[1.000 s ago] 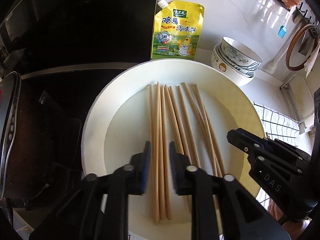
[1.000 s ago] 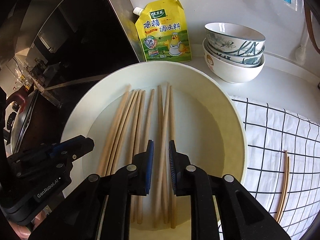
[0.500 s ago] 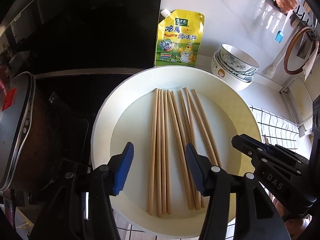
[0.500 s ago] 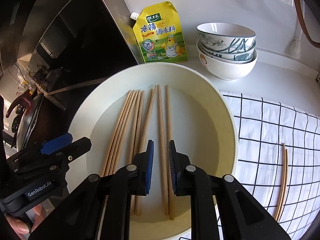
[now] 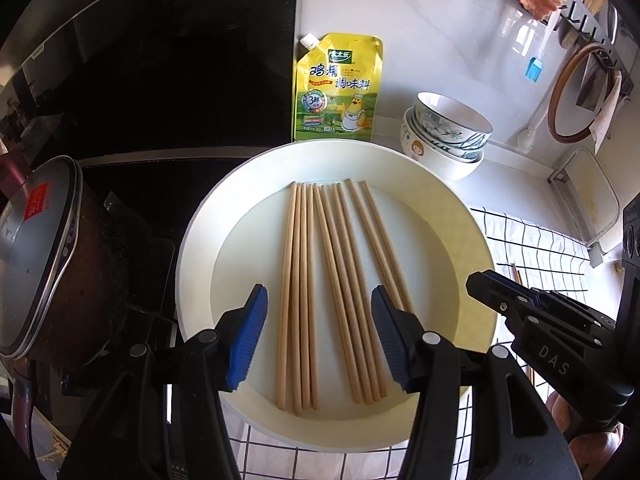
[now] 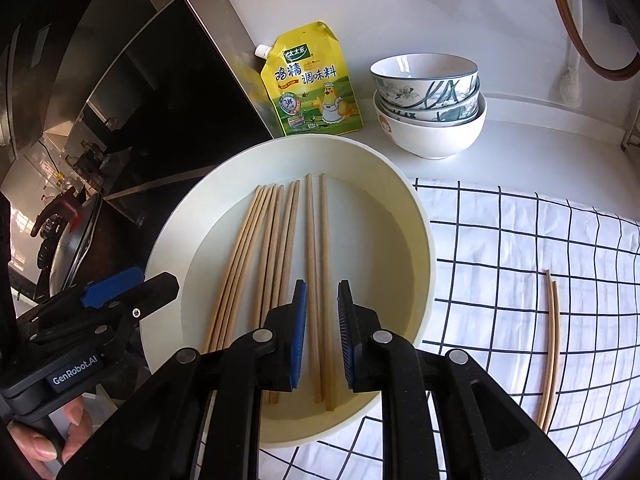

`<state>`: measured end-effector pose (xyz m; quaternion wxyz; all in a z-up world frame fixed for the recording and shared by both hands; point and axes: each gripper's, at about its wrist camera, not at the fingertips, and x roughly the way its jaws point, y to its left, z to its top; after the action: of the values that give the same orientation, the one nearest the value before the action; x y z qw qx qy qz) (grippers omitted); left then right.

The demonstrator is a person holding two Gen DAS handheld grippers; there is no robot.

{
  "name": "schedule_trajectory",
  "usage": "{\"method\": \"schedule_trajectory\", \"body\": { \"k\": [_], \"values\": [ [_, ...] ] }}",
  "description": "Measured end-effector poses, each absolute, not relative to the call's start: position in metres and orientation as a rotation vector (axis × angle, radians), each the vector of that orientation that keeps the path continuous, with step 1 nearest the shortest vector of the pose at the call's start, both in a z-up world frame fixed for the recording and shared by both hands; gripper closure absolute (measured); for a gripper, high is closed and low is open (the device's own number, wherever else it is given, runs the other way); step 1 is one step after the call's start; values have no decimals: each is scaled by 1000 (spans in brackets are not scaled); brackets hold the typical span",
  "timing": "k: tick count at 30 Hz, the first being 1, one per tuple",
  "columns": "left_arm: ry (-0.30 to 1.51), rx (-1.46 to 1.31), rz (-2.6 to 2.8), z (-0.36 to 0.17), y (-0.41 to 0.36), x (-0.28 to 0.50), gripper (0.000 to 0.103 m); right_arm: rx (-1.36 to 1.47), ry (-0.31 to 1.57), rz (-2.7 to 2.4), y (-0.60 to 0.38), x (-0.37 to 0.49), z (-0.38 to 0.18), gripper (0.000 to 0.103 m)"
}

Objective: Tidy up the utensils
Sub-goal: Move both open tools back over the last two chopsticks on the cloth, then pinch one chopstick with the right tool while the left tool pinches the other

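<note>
Several wooden chopsticks [image 5: 316, 280] lie side by side in a wide cream bowl [image 5: 200, 240], also seen in the right wrist view [image 6: 280, 248]. My left gripper [image 5: 318, 340] is wide open and empty above the near ends of the chopsticks. My right gripper [image 6: 322, 332] is narrowly open, its blue pads on either side of the two rightmost chopsticks [image 6: 320, 272], without clamping them. Two more chopsticks [image 6: 552, 344] lie on the checked cloth [image 6: 500, 260] to the right.
A yellow seasoning pouch [image 5: 338, 88] leans on the wall behind the bowl. Stacked bowls [image 5: 446, 136] stand at the back right. A black stove with a pot [image 5: 36, 256] is at the left. Utensils hang on the right wall.
My left gripper has opened wide, let go of the chopsticks and pulled back. My right gripper has also pulled back and upward; its gap looks slightly wider.
</note>
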<state>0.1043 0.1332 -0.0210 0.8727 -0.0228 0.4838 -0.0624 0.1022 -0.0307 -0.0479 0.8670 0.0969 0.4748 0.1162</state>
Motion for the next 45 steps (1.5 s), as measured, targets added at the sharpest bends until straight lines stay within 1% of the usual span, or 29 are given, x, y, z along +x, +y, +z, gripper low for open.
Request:
{"method": "schedule_trajectory", "body": {
  "k": [6, 10, 21, 24, 29, 33, 45],
  "values": [
    [1001, -37, -147, -15, 116, 92, 50, 204, 983, 238, -46, 89, -42, 86],
    [1000, -32, -161, -13, 104, 85, 49, 209, 979, 225, -60, 77, -40, 83],
    [995, -18, -218, -10, 55, 65, 45, 221, 969, 132, -125, 41, -41, 81],
    [995, -2, -236, -14, 37, 60, 45, 233, 975, 94, -147, 31, -48, 78],
    [1004, 20, -272, -21, 6, 48, 45, 253, 1010, 35, -180, 15, -67, 77],
    [1010, 31, -288, -28, -14, 41, 45, 260, 1029, 7, -200, 4, -82, 73],
    [1065, 36, -295, -57, -45, 19, 45, 234, 1076, -15, -220, -5, -124, 70]
  ]
}}
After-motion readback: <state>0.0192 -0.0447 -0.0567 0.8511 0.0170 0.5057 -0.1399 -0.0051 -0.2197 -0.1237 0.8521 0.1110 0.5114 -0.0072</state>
